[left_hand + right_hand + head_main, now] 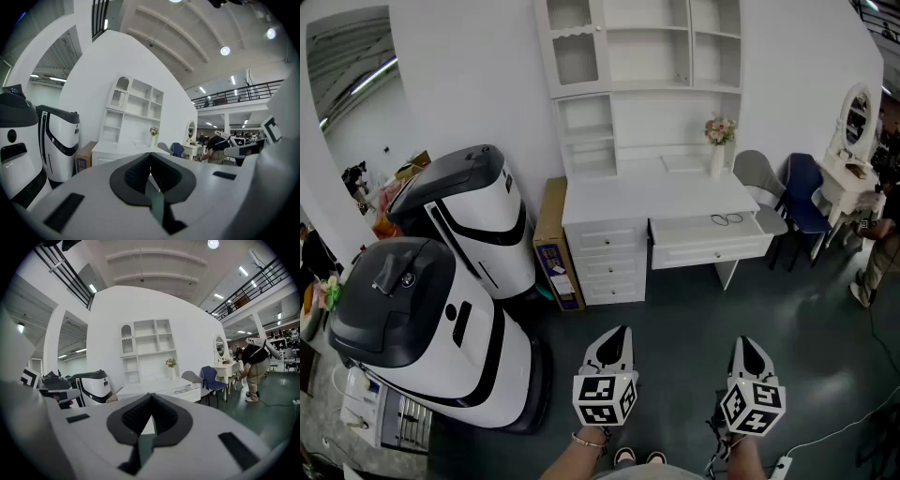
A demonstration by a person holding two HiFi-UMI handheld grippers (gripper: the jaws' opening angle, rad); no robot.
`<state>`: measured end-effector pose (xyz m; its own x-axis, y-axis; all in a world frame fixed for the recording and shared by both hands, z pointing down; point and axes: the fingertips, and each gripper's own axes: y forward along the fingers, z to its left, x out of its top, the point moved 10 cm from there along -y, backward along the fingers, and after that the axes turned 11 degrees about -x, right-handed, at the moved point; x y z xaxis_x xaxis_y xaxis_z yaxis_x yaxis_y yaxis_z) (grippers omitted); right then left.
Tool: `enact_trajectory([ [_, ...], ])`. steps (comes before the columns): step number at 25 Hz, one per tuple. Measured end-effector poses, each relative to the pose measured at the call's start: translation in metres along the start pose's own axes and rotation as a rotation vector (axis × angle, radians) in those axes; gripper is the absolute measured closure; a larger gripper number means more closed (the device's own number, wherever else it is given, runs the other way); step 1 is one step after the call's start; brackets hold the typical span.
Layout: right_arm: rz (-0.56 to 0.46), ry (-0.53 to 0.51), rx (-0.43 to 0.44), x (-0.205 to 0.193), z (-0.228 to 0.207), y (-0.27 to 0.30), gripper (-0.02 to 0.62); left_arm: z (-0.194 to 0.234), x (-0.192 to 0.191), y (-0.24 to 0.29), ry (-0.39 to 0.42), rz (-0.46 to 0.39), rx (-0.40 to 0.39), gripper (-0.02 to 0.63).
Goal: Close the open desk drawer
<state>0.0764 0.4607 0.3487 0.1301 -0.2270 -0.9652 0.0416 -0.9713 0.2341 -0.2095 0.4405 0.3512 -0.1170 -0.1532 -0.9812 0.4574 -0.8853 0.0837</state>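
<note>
The left claw (pixel 620 334) and right claw (pixel 749 345) are white with black tips, each bearing a black-and-white marker cube (pixel 605 398). A thin bracelet (pixel 590 440) is worn on the left wrist.

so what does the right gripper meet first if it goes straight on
Only bare floor lies just ahead of the right gripper; first in line looks like the front of the open drawer of the desk, though depth is unclear.

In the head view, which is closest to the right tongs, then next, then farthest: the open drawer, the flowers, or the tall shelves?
1. Open drawer: straight ahead of the right tongs, sticking out of the desk.
2. Flowers: farther back, on the desk's right side.
3. Tall shelves: farthest, behind and above the desk.
</note>
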Motion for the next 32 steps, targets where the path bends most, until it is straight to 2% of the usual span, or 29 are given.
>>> enact_trajectory([
  [11,0.022,0.032,-0.007,-0.008,0.005,-0.003,0.589,0.006,-0.001,-0.014,0.013,0.017,-0.003,0.586],
  [20,0.043,0.048,-0.048,-0.018,0.017,-0.002,0.589,0.026,-0.003,-0.019,0.011,0.033,-0.017,0.586],
  [32,0.077,0.101,-0.125,-0.03,0.01,-0.007,0.589,0.044,-0.006,0.005,-0.005,0.061,-0.062,0.586],
])
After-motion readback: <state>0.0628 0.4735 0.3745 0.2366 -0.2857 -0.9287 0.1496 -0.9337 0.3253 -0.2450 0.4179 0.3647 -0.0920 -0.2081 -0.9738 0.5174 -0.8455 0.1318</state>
